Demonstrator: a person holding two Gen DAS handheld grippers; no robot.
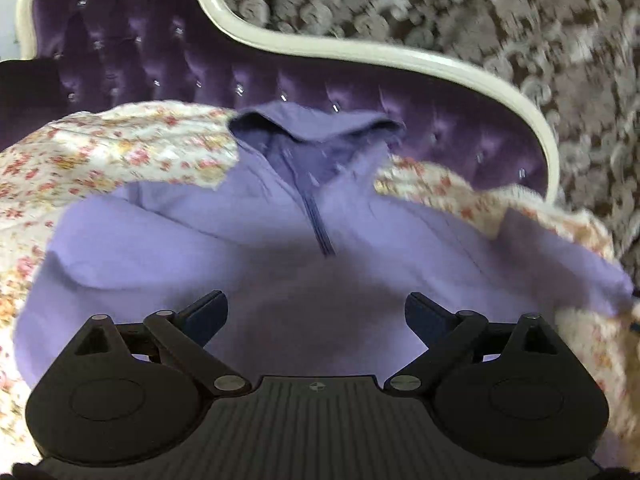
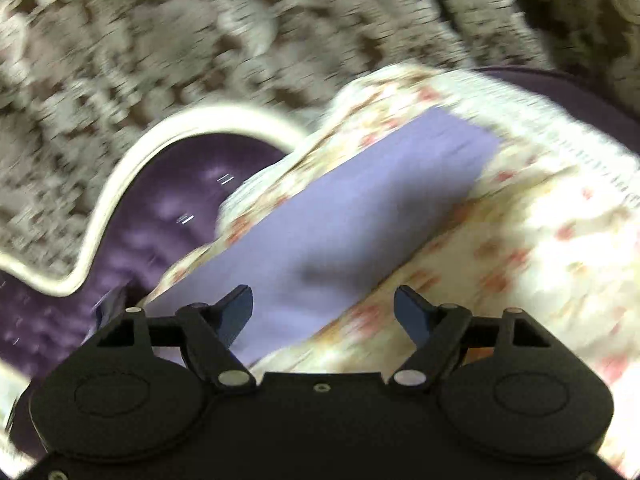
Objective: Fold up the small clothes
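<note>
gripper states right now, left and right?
Left gripper: open, empty, over the lilac hoodie.
Right gripper: open, empty, over its sleeve.

- A tufted purple velvet sofa back (image 1: 168, 60) with small shiny buttons stood behind.
- A curved cream wooden frame (image 1: 320, 46) edged it.
- A brown-and-grey floral patterned carpet (image 1: 480, 12) covered the floor.

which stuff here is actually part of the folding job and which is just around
Part of the job:
- lilac hooded top, lying flat, zip up
- left gripper, open above it
- right gripper, open over a sleeve

Just around:
- floral sheet beneath
- purple tufted headboard
- patterned wall
</note>
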